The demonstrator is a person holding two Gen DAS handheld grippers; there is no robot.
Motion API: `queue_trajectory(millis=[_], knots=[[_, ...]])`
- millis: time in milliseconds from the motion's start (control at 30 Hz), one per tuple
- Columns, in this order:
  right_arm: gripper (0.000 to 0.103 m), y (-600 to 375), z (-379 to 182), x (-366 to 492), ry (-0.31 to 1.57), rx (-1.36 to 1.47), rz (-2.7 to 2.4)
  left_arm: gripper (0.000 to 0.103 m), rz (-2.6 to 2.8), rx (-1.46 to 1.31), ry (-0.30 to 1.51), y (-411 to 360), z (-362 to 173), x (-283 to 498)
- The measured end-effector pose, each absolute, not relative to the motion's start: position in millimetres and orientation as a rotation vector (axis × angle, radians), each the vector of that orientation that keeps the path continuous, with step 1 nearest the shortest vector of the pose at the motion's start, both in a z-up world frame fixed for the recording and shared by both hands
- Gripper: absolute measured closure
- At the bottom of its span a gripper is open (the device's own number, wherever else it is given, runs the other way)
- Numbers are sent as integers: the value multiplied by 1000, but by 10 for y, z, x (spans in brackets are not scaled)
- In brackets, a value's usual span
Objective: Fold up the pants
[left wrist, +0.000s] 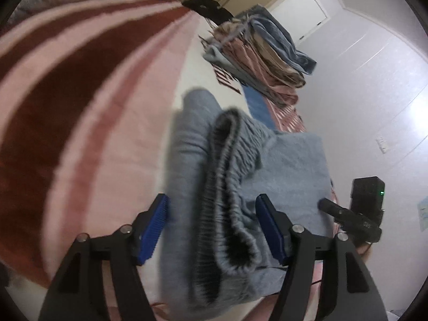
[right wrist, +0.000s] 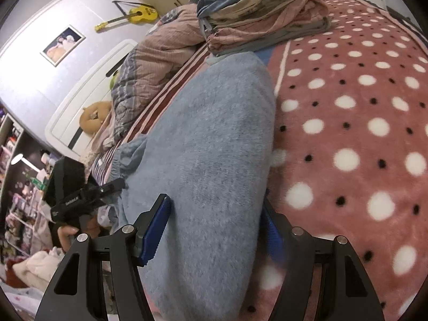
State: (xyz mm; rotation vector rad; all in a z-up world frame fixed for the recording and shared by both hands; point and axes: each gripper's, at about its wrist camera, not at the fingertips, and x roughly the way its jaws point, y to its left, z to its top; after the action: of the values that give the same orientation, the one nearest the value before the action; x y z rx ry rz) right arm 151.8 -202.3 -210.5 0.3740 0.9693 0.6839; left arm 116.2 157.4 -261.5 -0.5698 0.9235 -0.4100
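Light blue fleece pants (left wrist: 192,160) lie on the bed, folded, with the gathered elastic waistband (left wrist: 230,187) bunched on top. My left gripper (left wrist: 214,227) is open, its blue pads either side of the waistband. In the right wrist view the pants (right wrist: 214,147) stretch away as a long folded slab on the blanket. My right gripper (right wrist: 216,230) is open and straddles the near end of the pants. The left gripper also shows in the right wrist view (right wrist: 88,195), and the right gripper in the left wrist view (left wrist: 347,216).
A stack of folded clothes (left wrist: 262,56) sits further along the bed, also in the right wrist view (right wrist: 256,13). A pink polka-dot blanket (right wrist: 361,133) and a striped pink blanket (left wrist: 67,93) cover the bed. A quilt (right wrist: 160,67) is piled by the headboard.
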Motion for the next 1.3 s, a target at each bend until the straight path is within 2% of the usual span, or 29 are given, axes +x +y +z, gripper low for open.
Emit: queue_trajectory(millis=[67, 100, 133, 167, 200, 267, 367, 500, 633, 700, 867, 1000, 1133, 1300], knots=[[47, -1984, -2106, 1510, 968, 370, 683, 40, -396, -557, 931, 1502, -2643, 1189], [53, -1975, -2099, 1502, 965, 364, 678, 40, -394, -553, 930, 1473, -2629, 1198], [58, -1974, -2096, 1493, 961, 359, 665, 48, -397, -549, 932, 1448, -2613, 1210], [68, -1980, -2092, 1486, 959, 358, 652, 61, -404, -548, 937, 1422, -2599, 1227], [76, -1984, -2079, 1478, 955, 360, 647, 65, -407, -540, 940, 1392, -2571, 1253], [85, -1994, -2000, 1470, 927, 365, 644, 75, -405, -499, 926, 1327, -2475, 1321], [92, -1995, -1818, 1488, 868, 352, 633, 78, -406, -455, 887, 1272, -2288, 1423], [92, -2059, -1610, 1600, 816, 364, 602, 79, -396, -385, 851, 1128, -2011, 1596], [92, -2119, -1648, 1746, 854, 382, 560, 75, -354, -337, 909, 982, -2069, 1802], [84, -2110, -1750, 1784, 893, 373, 542, 71, -313, -303, 933, 939, -2167, 1831], [66, -2195, -1891, 1724, 930, 338, 515, 49, -252, -237, 932, 939, -2282, 1755], [52, -2185, -1875, 1642, 952, 246, 538, 38, -235, -219, 939, 985, -2307, 1737], [51, -2108, -1931, 1589, 987, 195, 598, 33, -263, -247, 977, 995, -2403, 1732], [51, -2001, -2060, 1621, 997, 217, 627, 32, -286, -269, 987, 936, -2458, 1706]])
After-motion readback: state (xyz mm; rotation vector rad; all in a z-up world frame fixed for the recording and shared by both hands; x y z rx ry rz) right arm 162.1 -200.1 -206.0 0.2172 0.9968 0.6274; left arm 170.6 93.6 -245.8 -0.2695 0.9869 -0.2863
